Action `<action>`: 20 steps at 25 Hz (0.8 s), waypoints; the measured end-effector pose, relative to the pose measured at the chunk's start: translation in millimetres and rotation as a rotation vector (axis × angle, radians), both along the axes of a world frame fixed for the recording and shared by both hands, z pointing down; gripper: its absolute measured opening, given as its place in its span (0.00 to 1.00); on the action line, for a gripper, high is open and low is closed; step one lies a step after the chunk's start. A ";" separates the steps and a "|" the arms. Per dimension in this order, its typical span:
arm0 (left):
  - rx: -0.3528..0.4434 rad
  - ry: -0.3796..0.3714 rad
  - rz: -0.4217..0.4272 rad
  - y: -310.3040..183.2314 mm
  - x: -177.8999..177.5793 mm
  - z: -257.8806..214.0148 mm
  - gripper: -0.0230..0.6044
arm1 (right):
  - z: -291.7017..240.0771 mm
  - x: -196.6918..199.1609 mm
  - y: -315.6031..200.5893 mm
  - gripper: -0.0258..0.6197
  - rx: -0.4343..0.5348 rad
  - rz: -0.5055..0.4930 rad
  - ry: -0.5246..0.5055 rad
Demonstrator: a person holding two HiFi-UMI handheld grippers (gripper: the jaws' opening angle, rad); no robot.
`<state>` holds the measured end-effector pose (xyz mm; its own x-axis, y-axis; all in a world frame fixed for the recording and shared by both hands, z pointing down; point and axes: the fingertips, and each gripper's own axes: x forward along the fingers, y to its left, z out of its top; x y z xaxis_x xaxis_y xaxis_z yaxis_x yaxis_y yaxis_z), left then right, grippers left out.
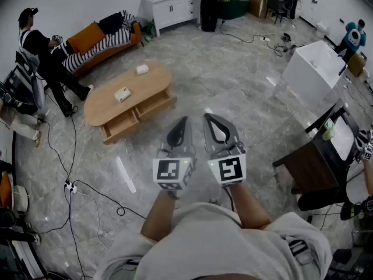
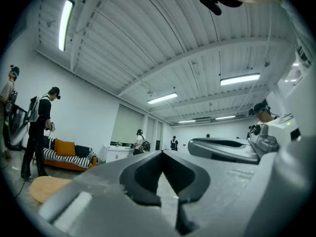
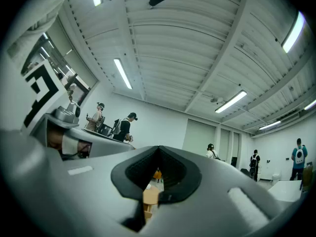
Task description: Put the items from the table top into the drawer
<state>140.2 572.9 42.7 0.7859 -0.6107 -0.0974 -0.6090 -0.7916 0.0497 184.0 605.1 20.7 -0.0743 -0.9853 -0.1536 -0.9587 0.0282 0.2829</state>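
An oval wooden coffee table stands on the floor well ahead of me, to the left. A white item and a pale boxy item lie on its top. Its drawer at the front is pulled out. I hold both grippers close to my body, far from the table and side by side. The left gripper is shut with nothing in it. The right gripper is likewise shut and empty; a bit of the table shows below its closed tips.
An orange sofa with a striped blanket stands beyond the table, with people beside it. A white cabinet is at the back, a white box and a dark desk at the right. Cables and a white strip lie on the floor.
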 end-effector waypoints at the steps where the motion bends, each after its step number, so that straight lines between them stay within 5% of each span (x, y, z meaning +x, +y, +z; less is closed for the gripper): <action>1: 0.001 -0.001 -0.002 -1.2 0.7 0.0 0.07 | -1.1 -0.3 -1.7 0.05 0.003 -0.004 0.005; 20: -0.031 -0.026 -0.084 -5.6 38.1 21.0 0.07 | 24.2 42.6 -4.9 0.05 -0.027 -0.068 -0.044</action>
<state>178.3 567.3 63.8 0.7337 -0.6770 -0.0577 -0.6747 -0.7360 0.0562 226.6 600.2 44.9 -0.1348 -0.9821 -0.1312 -0.9658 0.1007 0.2391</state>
